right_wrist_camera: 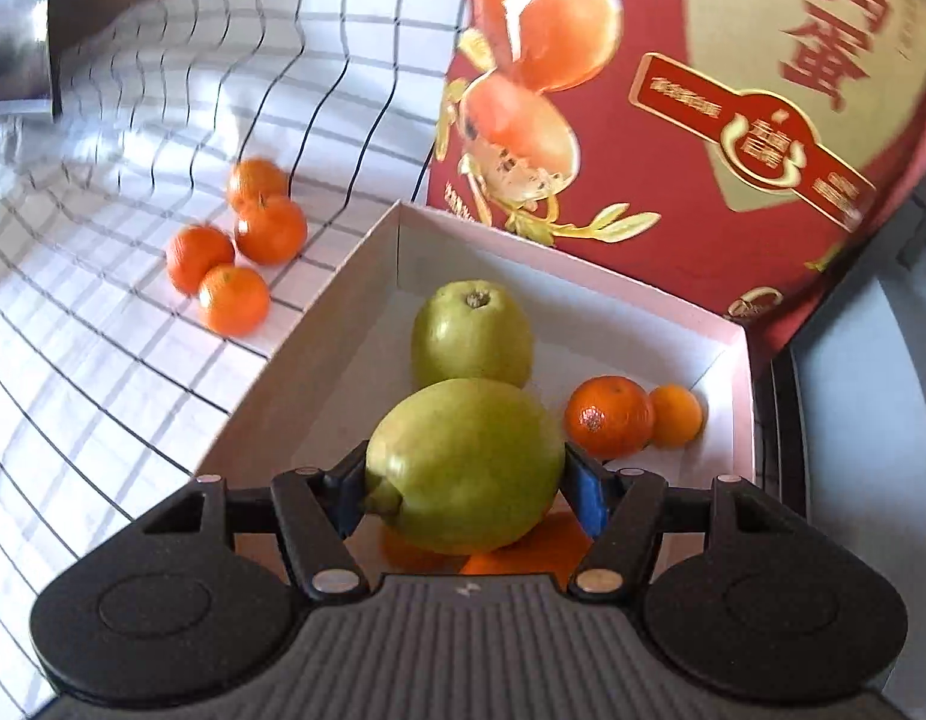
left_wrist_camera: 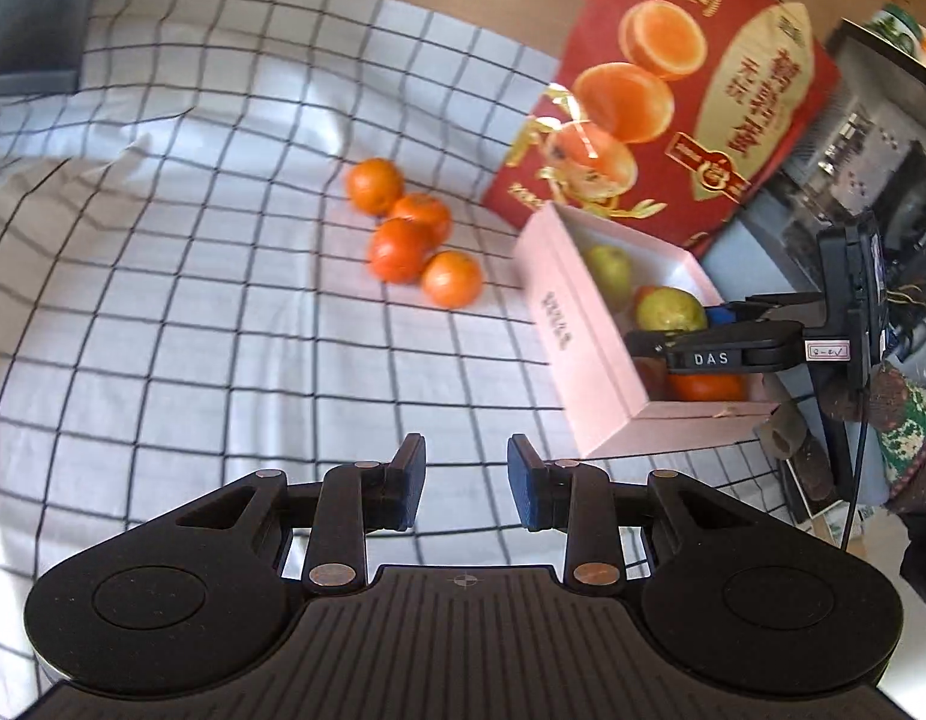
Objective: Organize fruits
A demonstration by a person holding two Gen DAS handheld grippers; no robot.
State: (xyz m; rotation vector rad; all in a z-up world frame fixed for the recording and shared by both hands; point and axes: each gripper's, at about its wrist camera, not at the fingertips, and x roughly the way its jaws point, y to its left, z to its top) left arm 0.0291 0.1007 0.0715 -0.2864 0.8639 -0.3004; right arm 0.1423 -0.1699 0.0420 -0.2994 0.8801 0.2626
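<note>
A green pear (right_wrist_camera: 463, 468) is being held clenched in the right gripper (right_wrist_camera: 466, 495) jaws over the pink box (right_wrist_camera: 264, 396), risking bruising the tangerines beneath if dropped, while four tangerines (left_wrist_camera: 411, 231) are being left at 12 o'clock of the released left gripper (left_wrist_camera: 466, 483).

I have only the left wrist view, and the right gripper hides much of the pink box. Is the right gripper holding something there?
Observer: Yes. The right gripper is shut on a green pear, held over the pink box.
Operator: Is another pear in the box?
Observer: Yes, a second pear lies behind it, blossom end up.
Operator: Are oranges in the far corner?
Observer: Two, touching: a larger orange and a smaller one against the wall.
</note>
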